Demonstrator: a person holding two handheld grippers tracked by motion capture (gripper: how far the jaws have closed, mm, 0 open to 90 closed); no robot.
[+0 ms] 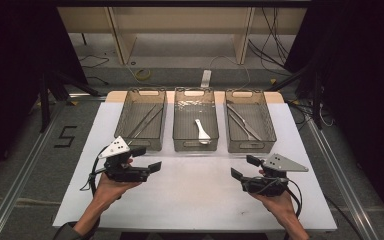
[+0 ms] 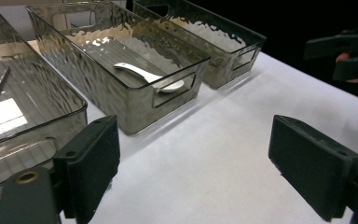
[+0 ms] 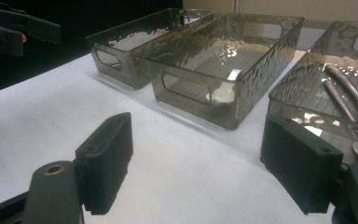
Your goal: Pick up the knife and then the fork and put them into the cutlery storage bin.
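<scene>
Three smoky clear bins stand in a row at the back of the white table [image 1: 195, 190]. The left bin [image 1: 125, 122] holds thin chopsticks [image 1: 147, 120], the middle bin [image 1: 177, 125] a white spoon [image 1: 201, 131], and the right bin [image 1: 267, 125] silver knives [image 1: 243, 122]. My left gripper [image 1: 147, 159] hovers in front of the left bin, open and empty. My right gripper [image 1: 245, 167] hovers in front of the right bin, also open and empty. In the left gripper view the spoon [image 2: 149, 77] lies ahead of the left gripper [image 2: 200, 168]. The knives [image 3: 349, 93] lie ahead and to the right of the right gripper [image 3: 204, 163].
Bare white table surface lies between the two hands and in front of the bins. Dark curtains flank the table, with metal rails along both sides. Cables and a wooden shelf frame [image 1: 180, 30] sit on the floor beyond the table's far edge.
</scene>
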